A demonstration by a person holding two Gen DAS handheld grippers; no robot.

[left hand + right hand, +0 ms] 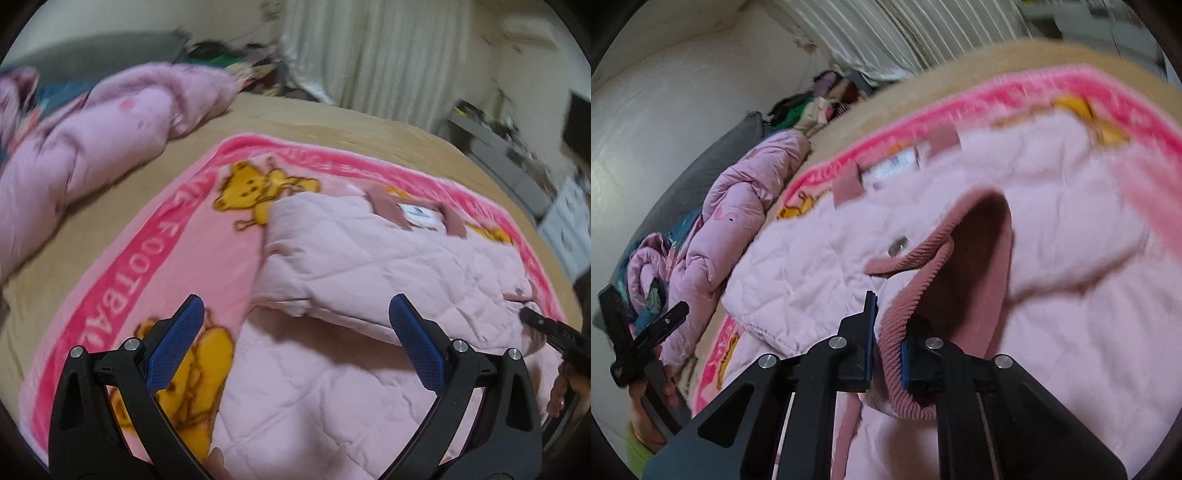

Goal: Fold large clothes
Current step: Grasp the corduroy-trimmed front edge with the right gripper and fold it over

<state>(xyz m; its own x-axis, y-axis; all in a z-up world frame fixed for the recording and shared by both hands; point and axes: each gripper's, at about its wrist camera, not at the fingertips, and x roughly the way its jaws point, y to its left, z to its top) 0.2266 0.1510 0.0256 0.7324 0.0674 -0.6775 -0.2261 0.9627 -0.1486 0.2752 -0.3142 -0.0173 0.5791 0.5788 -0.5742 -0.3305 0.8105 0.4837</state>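
A pale pink quilted jacket (369,258) lies partly folded on a pink blanket printed with yellow bears (147,240). Its white label (421,216) and dusty-pink collar tabs face up at the far end. My left gripper (295,301) hangs open above the jacket's near left edge, with nothing between its blue pads. My right gripper (890,325) is shut on the jacket's dusty-pink ribbed cuff (912,291), which arches up from the fabric. A metal snap (898,245) sits just beyond that cuff. In the left wrist view the right gripper (526,314) reaches in from the right edge.
The blanket covers a bed with a tan sheet (332,122). A bunched pink duvet (92,140) lies along the bed's left side. White curtains (369,48) and cluttered shelves (517,147) stand beyond the bed. A person's hand (646,402) shows at lower left.
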